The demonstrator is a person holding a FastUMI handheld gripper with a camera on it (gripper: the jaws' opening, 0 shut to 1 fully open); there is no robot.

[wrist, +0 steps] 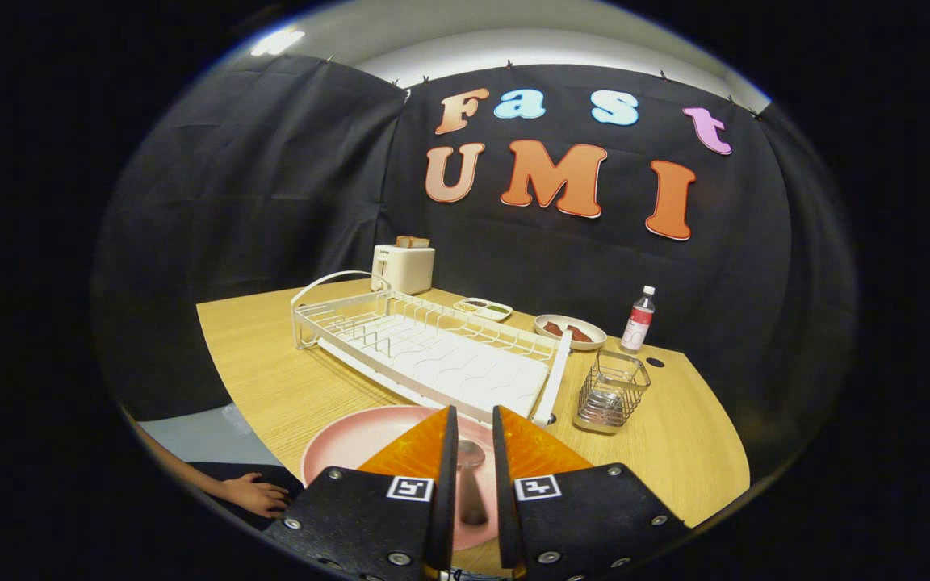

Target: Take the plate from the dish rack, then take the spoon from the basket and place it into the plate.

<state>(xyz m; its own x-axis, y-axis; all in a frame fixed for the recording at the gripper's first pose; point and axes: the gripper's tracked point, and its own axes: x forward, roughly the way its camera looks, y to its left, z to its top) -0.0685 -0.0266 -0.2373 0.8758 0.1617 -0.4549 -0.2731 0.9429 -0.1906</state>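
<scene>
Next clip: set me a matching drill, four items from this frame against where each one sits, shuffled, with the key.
Items:
1. spoon
2. pink plate
3. toaster
4. wire basket

Places:
A. far end of the dish rack
B. between the fingers of the claw
C. beside the rack's near end, below the bottle
D. under the fingers, before the rack

Pairs: 1-B, 2-D, 3-A, 4-C
</scene>
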